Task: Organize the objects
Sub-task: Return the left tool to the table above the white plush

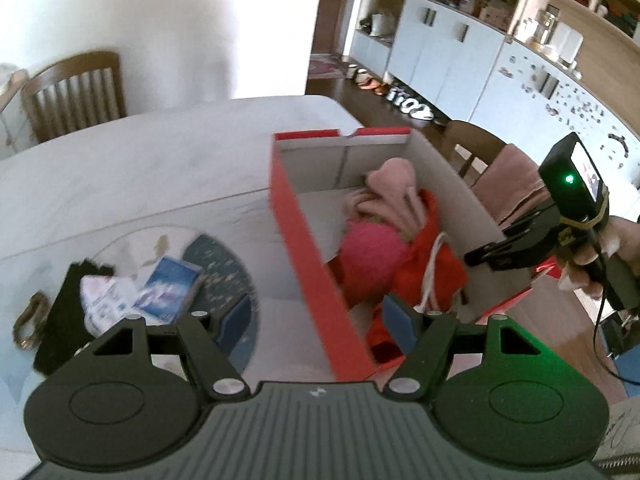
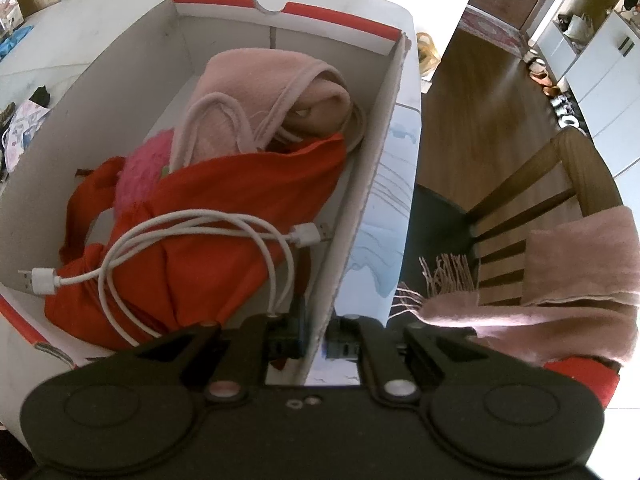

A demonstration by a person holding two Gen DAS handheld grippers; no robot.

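A red cardboard box (image 1: 304, 248) with a white inside stands on the white table (image 1: 140, 168). It holds a pink cloth (image 2: 276, 92), a magenta fuzzy item (image 2: 142, 172), an orange-red cloth (image 2: 240, 216) and a white USB cable (image 2: 192, 228). My left gripper (image 1: 316, 320) is open and empty, its fingers straddling the box's near left wall. My right gripper (image 2: 314, 344) is shut on the box's right wall (image 2: 360, 200) at the near corner; it also shows in the left wrist view (image 1: 492, 256).
Left of the box, a round mat (image 1: 224, 276) carries a blue packet (image 1: 168, 288), a white printed packet (image 1: 104, 300) and a black item (image 1: 60, 312). A wooden chair (image 2: 560, 200) with a pink scarf (image 2: 560, 280) stands at the table's right. Another chair (image 1: 76, 92) stands far left.
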